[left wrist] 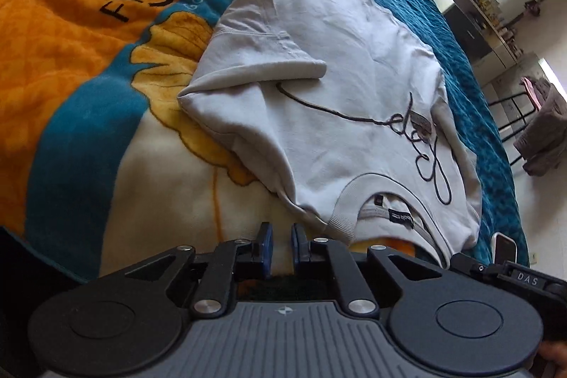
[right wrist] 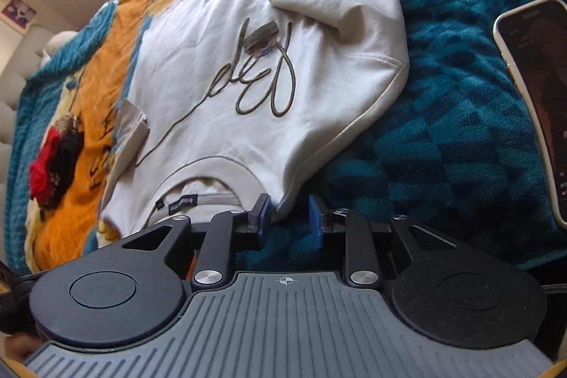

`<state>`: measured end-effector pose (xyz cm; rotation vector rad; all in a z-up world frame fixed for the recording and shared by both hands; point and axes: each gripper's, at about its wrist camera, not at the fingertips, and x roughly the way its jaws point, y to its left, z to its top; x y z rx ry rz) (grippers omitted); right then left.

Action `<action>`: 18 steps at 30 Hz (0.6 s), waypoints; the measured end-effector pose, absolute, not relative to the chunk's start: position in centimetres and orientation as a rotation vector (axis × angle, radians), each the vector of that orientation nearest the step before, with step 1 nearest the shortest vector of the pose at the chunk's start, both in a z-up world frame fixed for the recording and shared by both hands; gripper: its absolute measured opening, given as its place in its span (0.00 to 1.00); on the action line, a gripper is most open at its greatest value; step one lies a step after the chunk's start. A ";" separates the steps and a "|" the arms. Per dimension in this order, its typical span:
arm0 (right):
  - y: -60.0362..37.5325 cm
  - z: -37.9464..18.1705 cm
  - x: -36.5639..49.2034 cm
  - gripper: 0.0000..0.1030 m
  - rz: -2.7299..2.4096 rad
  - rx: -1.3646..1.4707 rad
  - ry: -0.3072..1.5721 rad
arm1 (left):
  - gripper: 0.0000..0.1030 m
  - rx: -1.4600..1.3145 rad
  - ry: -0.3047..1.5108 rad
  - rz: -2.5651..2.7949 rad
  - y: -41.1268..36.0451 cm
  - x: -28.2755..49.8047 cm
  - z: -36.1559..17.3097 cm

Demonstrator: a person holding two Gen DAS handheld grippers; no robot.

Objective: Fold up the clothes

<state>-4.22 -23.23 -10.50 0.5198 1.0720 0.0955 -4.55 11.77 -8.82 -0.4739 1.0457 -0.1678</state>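
Note:
A pale beige T-shirt (left wrist: 319,130) (right wrist: 212,77) with dark looping script on its chest lies flat on the bed, its collar (left wrist: 358,201) (right wrist: 198,179) towards me. Both sleeves are folded in over the front. In the left wrist view my left gripper (left wrist: 281,236) hovers just short of the collar's left shoulder, with its blue pads a narrow gap apart and only blanket between them. My right gripper (right wrist: 290,215) is at the other shoulder with its pads wider apart. The shirt's shoulder corner (right wrist: 283,208) shows in the gap by the left pad, and nothing presses on it.
The bed is covered by an orange, cream and teal blanket (left wrist: 71,23) (right wrist: 443,130). A phone (right wrist: 531,94) (left wrist: 503,247) lies on it to the right of the shirt. A red and black garment (right wrist: 53,162) lies far left. A chair with clothes (left wrist: 542,130) stands beside the bed.

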 end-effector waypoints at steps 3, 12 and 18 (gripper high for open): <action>-22.6 -8.1 -5.7 0.30 0.157 0.424 1.008 | 0.09 -0.454 0.995 -0.280 11.6 -5.0 -7.1; -18.5 -7.3 -1.7 0.25 0.238 0.300 0.877 | 0.24 -0.289 0.832 -0.234 6.9 -1.8 -7.0; -17.5 -10.9 -1.1 0.25 0.237 0.223 0.983 | 0.24 -0.133 0.955 -0.234 5.8 -2.3 -11.3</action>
